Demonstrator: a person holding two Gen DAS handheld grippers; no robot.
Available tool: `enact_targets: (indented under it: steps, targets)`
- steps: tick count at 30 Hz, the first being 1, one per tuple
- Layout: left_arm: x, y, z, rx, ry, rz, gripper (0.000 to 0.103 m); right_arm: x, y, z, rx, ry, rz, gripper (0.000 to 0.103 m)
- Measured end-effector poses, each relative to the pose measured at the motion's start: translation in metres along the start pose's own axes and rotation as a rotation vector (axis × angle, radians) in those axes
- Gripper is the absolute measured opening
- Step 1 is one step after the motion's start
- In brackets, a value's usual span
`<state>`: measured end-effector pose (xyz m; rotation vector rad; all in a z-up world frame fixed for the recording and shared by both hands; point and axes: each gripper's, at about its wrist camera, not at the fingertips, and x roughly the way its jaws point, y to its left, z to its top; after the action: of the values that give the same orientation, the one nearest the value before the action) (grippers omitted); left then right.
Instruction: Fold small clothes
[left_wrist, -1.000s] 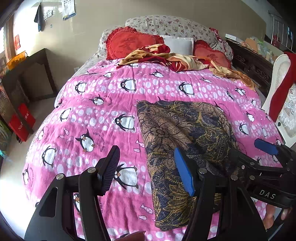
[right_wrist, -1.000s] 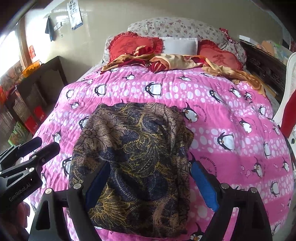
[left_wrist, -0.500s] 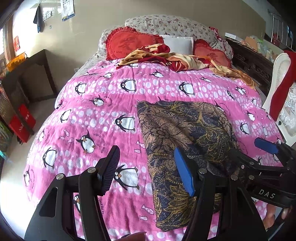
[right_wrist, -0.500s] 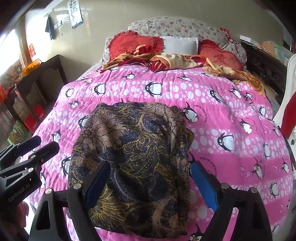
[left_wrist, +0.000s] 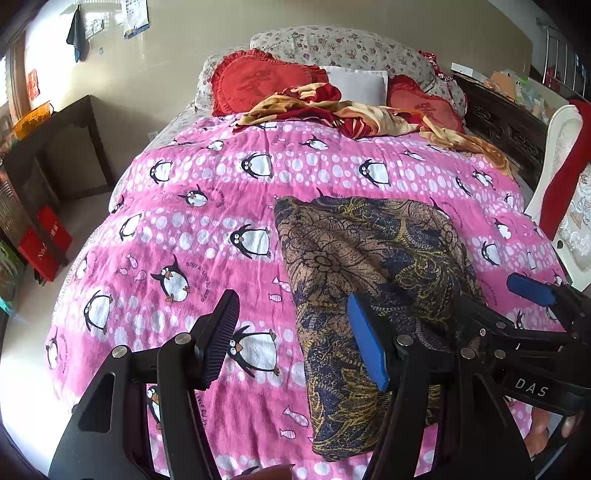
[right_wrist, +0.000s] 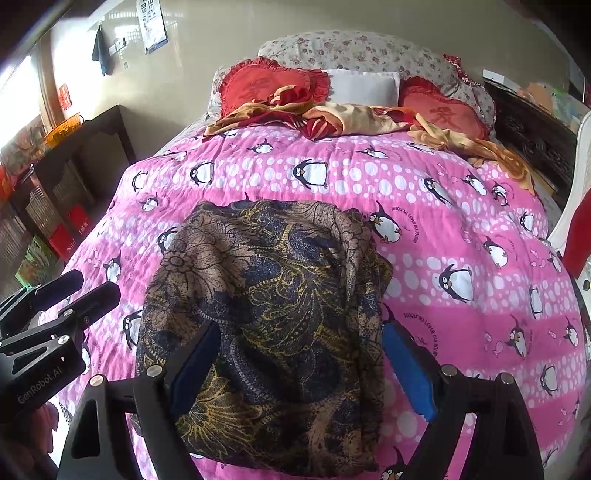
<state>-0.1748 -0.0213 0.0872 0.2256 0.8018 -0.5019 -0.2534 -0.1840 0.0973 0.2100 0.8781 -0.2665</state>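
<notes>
A dark navy, brown and gold paisley-printed garment (right_wrist: 266, 325) lies on the pink penguin-patterned fleece blanket (left_wrist: 207, 206) that covers the bed, already doubled into a rough rectangle with its long side running toward the pillows, which suggests the folding is partly done and a further fold or a smoothing pass is what remains. The right gripper (right_wrist: 301, 365) hangs just above the near end of the garment with its blue-padded fingers (right_wrist: 406, 373) spread wide, one on each side of the cloth's width and pinching nothing; that stance looks chosen so the jaws can drop onto the near edge. The left gripper (left_wrist: 295, 343) sits off the garment's left edge, its jaws about half apart and empty, the black ribbed pad over bare blanket and the blue pad over the cloth's border, probably so it can take the left corner while the other takes the right. Whether either pad actually touches fabric cannot be told from these views. At the head of the bed a crumpled red and gold cloth (left_wrist: 332, 110) lies loose against the red heart-shaped cushions (left_wrist: 255, 85), well apart from the work, likely waiting its turn
</notes>
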Motion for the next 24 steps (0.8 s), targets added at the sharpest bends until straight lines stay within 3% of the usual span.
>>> enact_targets:
  steps: [24]
  targets:
    - [0.0032, -0.0003, -0.0011, 0.0, 0.005, -0.002, 0.061, 0.0079, 0.0002, -0.0028, 0.004, 0.02, 0.003, 0.087]
